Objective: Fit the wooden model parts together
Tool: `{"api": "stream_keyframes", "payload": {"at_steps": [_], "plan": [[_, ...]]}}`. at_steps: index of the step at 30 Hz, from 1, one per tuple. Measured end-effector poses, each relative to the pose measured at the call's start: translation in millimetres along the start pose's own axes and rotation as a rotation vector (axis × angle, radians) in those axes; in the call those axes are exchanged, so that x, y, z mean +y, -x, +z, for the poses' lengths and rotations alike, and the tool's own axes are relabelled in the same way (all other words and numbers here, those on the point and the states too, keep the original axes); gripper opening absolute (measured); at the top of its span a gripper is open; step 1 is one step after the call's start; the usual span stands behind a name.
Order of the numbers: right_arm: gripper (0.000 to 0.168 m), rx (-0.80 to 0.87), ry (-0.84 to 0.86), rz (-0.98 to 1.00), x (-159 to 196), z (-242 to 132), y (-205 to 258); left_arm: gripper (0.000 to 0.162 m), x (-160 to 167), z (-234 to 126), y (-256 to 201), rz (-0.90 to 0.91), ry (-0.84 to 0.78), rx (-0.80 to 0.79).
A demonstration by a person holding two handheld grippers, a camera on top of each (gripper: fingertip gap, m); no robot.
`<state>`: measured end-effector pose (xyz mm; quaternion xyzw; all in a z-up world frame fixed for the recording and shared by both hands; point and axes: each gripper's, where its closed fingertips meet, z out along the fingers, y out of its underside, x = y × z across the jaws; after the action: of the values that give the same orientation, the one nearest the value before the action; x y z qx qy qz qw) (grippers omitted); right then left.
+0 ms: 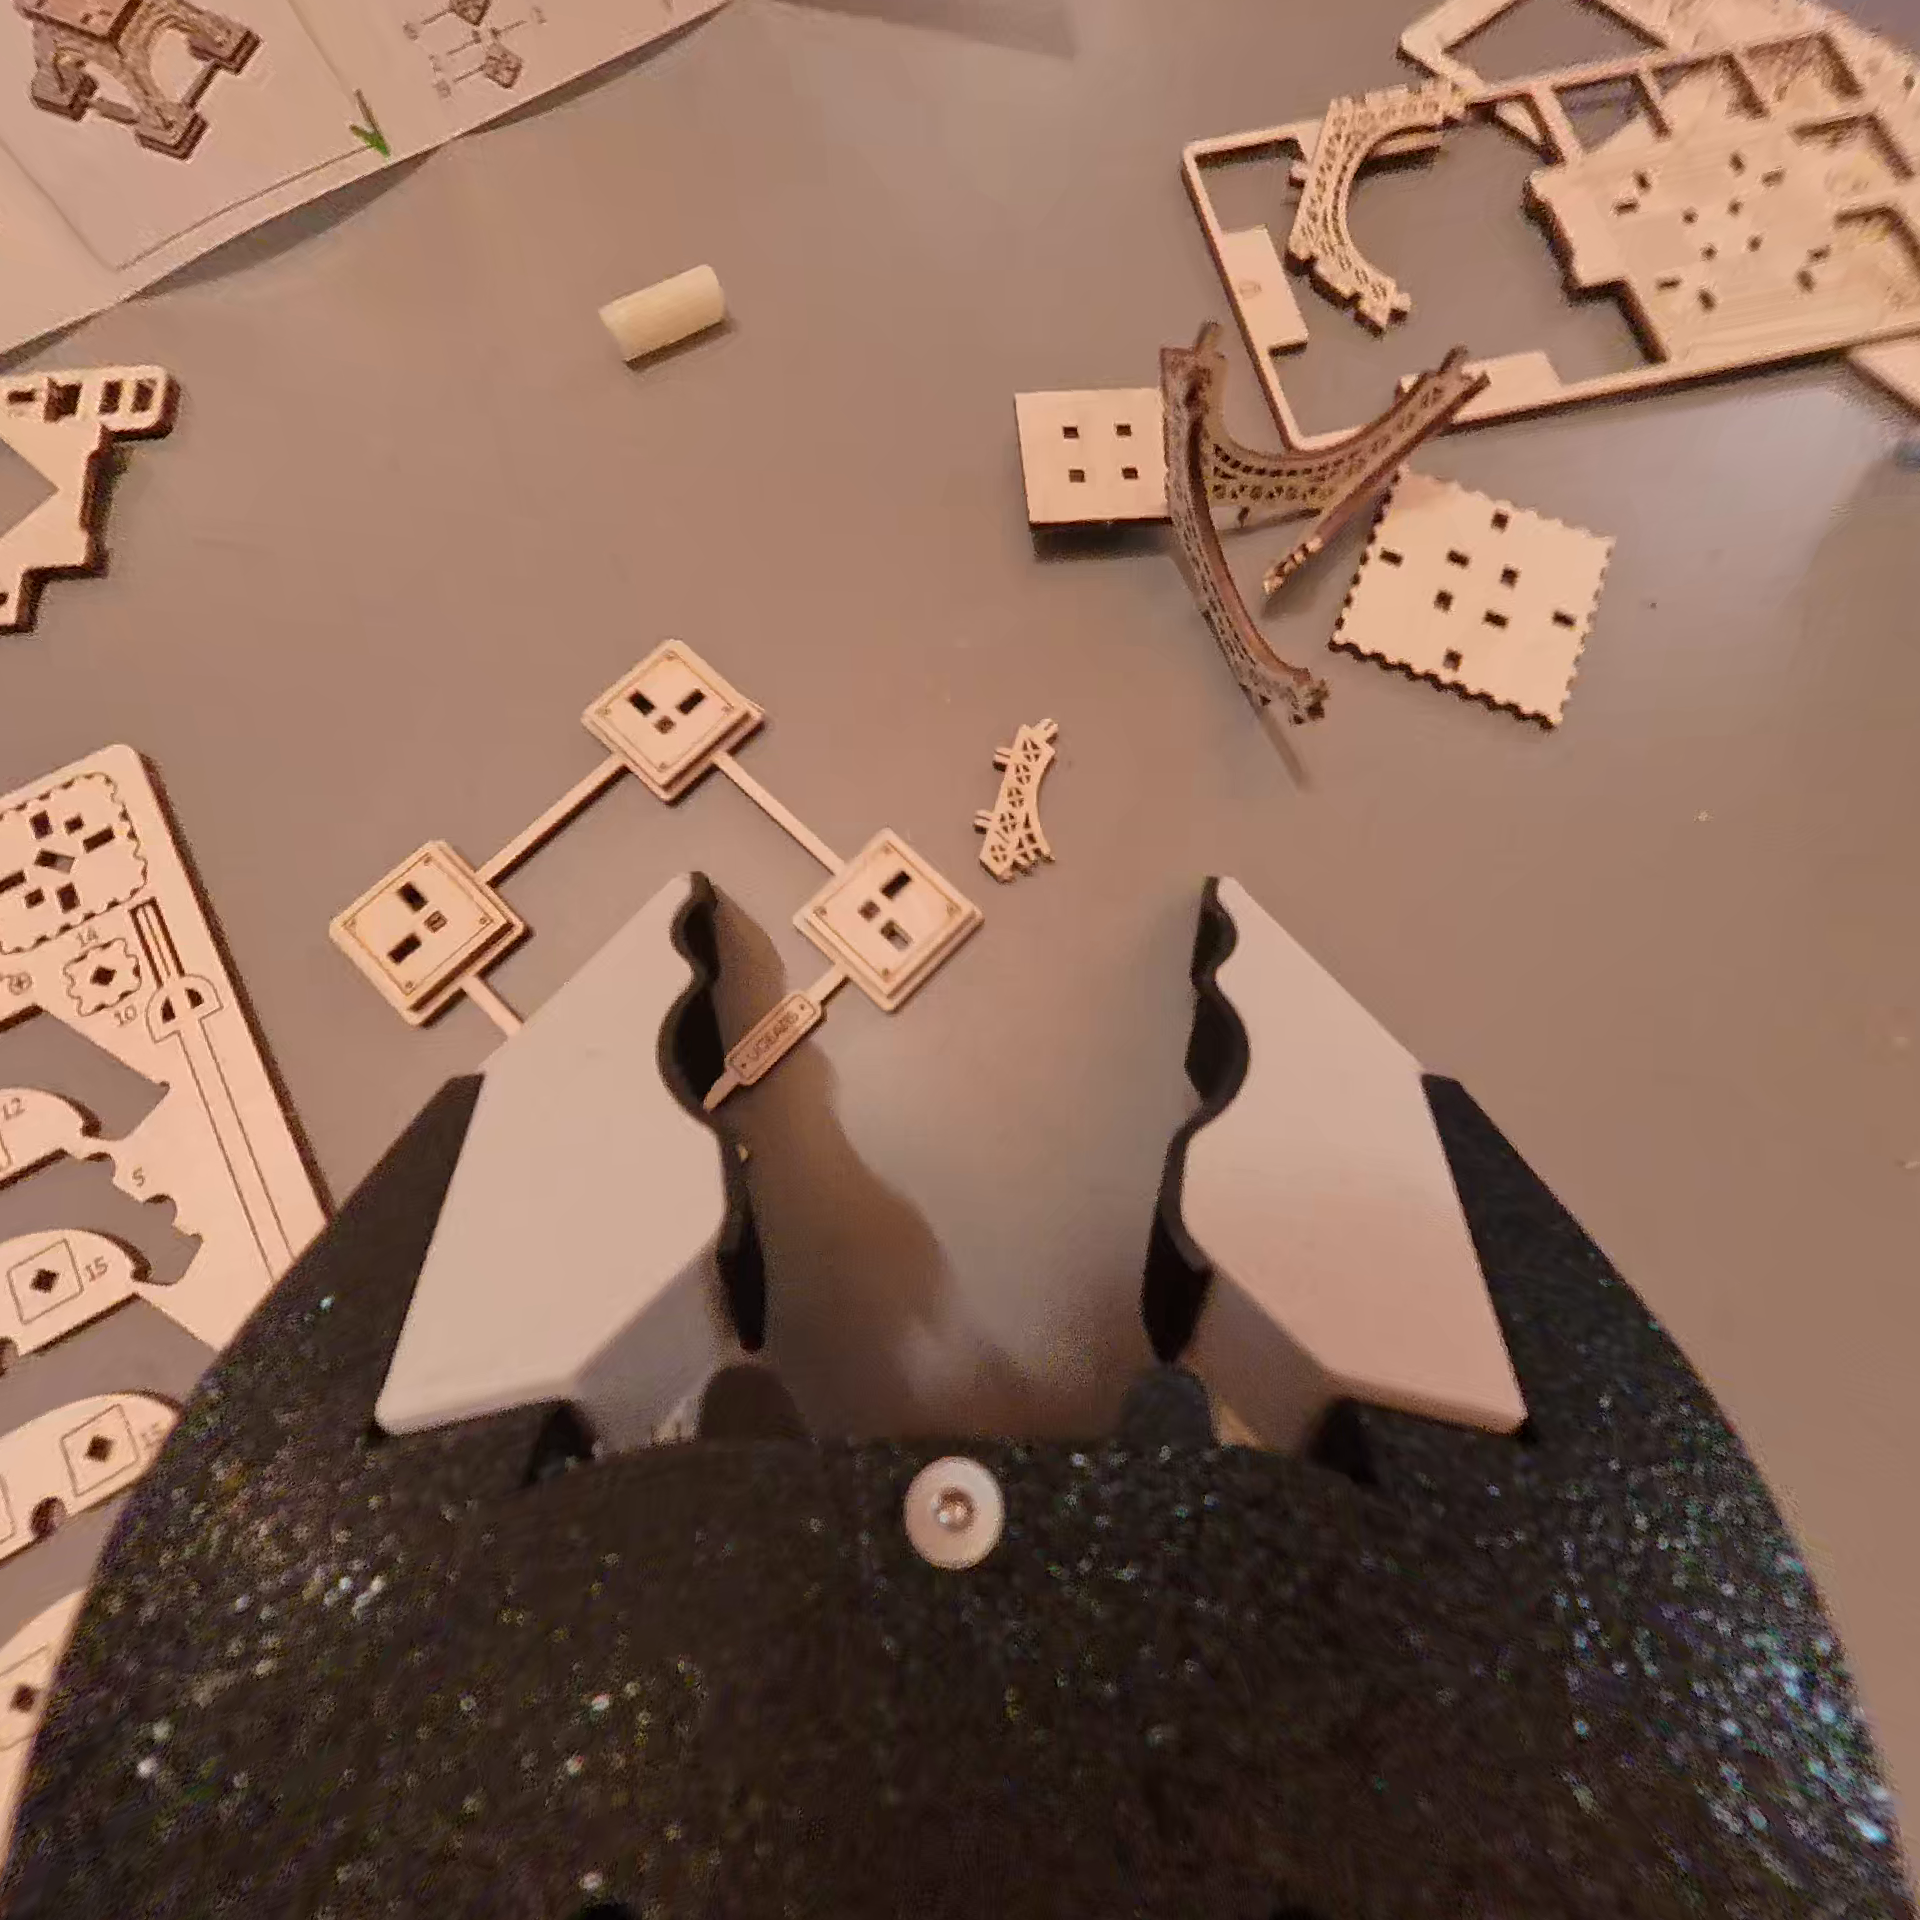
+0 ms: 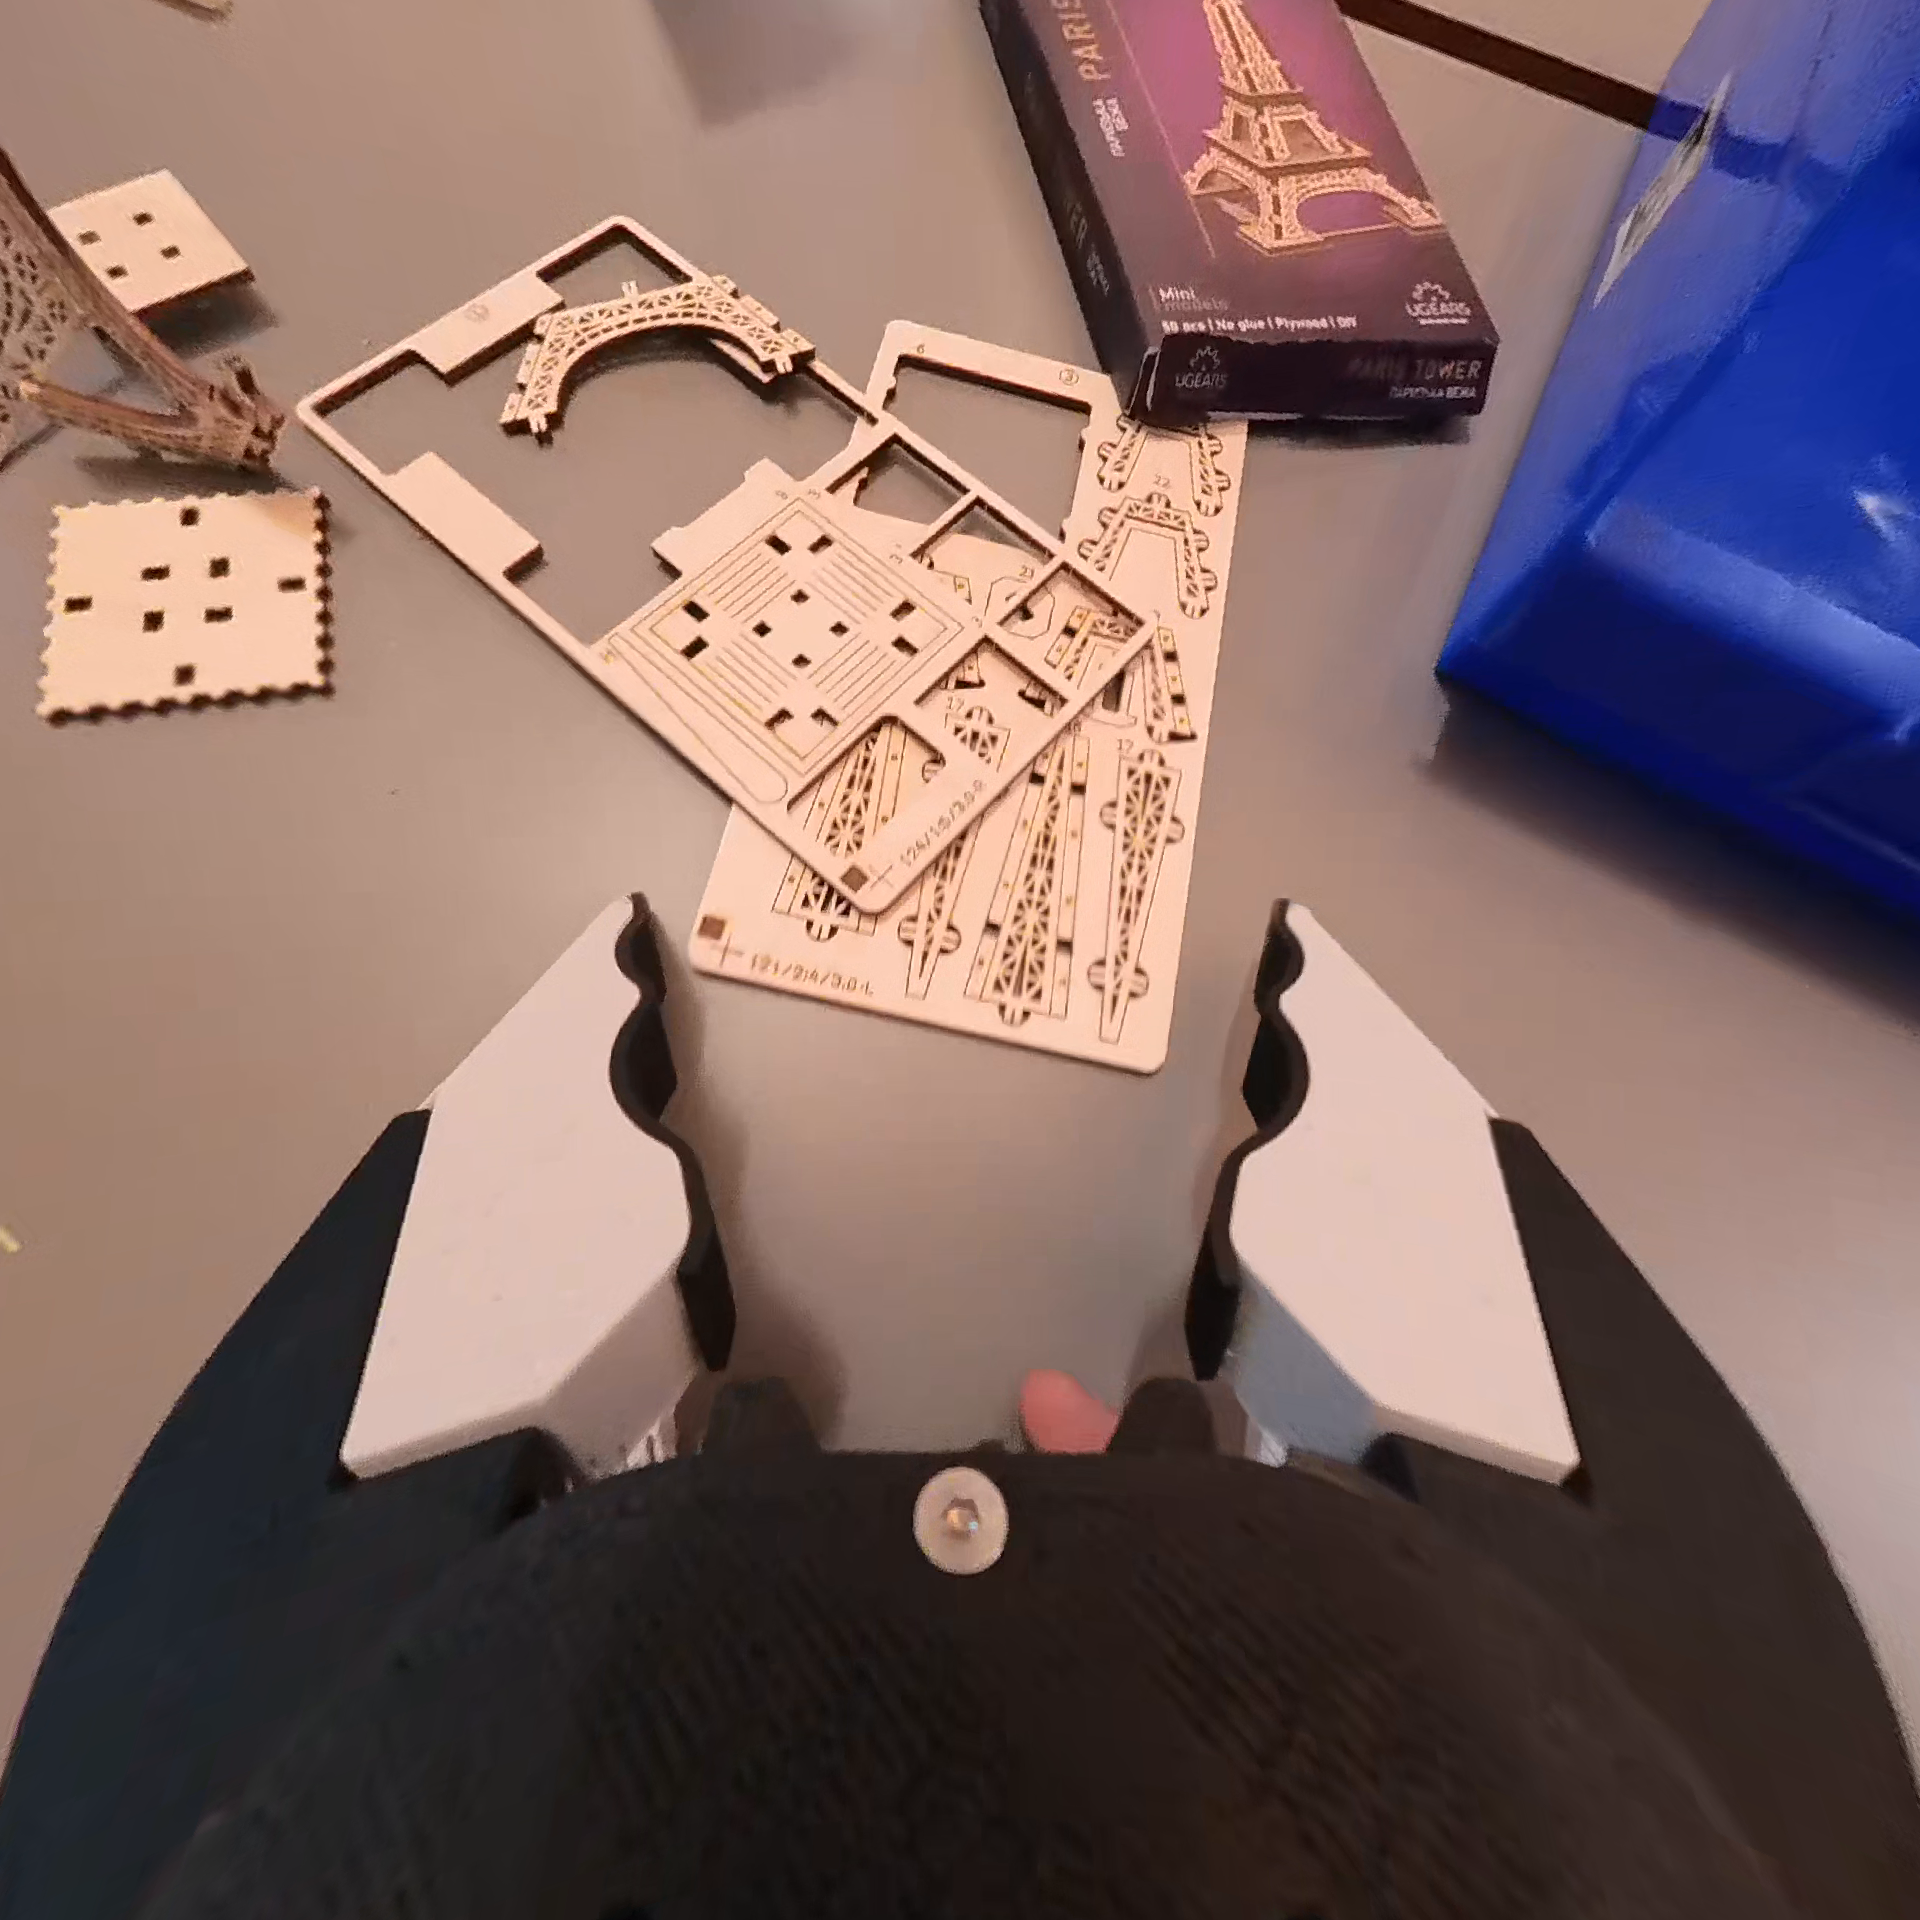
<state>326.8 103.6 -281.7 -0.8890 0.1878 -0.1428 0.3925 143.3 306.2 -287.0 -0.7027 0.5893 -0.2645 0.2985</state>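
Wooden model parts lie on a grey table. In the left wrist view my left gripper is open and empty above a base frame of square pads joined by thin bars; its left finger hides part of the frame. A small lattice piece lies just beyond. Two joined lattice arches stand between a small slotted square and a larger notched square. In the right wrist view my right gripper is open and empty, just short of two overlapping part sheets. The notched square lies at left.
A dark product box and a blue bag sit at the far right. Instruction pages, a small pale cylinder, a part sheet at left and punched sheets at far right lie around. The left tips stand about 9 centimeters off the larger notched square. It is also in sight in the right wrist view.
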Motion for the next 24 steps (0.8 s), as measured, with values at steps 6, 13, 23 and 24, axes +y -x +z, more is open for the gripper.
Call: {"api": "stream_keyframes", "payload": {"at_steps": [6, 13, 23, 24], "plan": [[0.121, -0.011, -0.018, -0.058, -20.4, 22.8, -8.7, 0.092, -4.4, 6.0, -2.3, 0.079, 0.008, 0.063], [0.118, -0.076, 0.002, -0.041, -28.3, 38.9, -13.7, 0.103, -20.8, 25.9, 8.9, 0.18, 0.02, 0.173], [0.11, 0.063, -0.084, -0.176, -37.1, 28.9, -10.1, 0.1, -30.7, 18.3, 11.5, 0.333, -0.095, 0.016], [0.098, 0.026, -0.07, -0.162, -34.9, 29.3, -3.9, 0.098, -31.4, 17.5, 10.3, 0.353, -0.105, 0.008]]}}
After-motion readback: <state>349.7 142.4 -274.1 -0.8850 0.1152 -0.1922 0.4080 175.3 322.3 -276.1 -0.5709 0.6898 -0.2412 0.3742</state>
